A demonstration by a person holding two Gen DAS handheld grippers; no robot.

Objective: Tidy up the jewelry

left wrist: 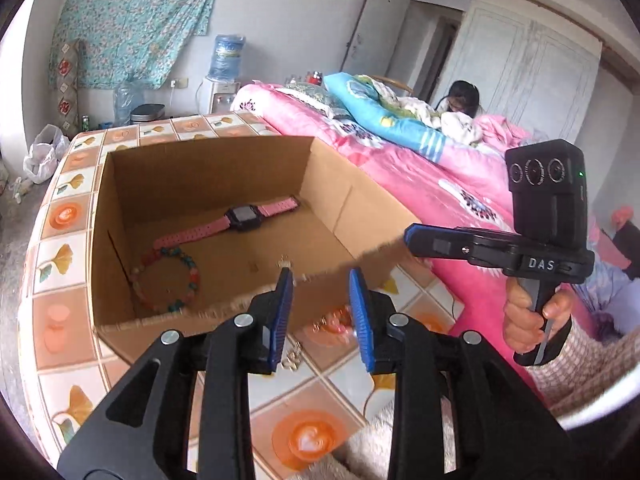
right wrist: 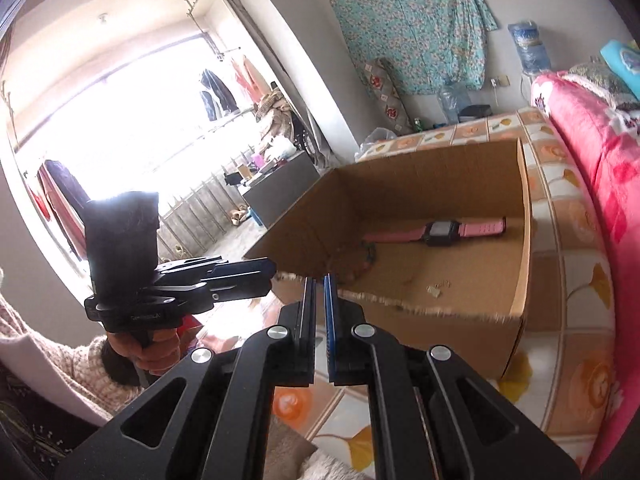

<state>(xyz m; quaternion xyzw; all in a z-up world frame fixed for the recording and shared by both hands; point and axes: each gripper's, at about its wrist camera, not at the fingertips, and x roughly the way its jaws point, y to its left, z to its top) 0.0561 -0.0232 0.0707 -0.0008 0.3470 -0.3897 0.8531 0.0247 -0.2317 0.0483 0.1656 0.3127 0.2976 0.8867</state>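
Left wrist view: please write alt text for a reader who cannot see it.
The open left gripper hovers at the near edge of a cardboard box on a tiled table. Inside lie a pink watch and a beaded bracelet.

A home bedroom: pink-quilted bed [left wrist: 400, 168], white wardrobe [left wrist: 532, 68], water dispenser [left wrist: 224, 80].

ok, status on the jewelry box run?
Left gripper open, empty, at box's near rim. Right gripper nearly shut, nothing seen between fingers. Pink watch, bead bracelet, small earrings in cardboard box. More jewelry on table outside box.
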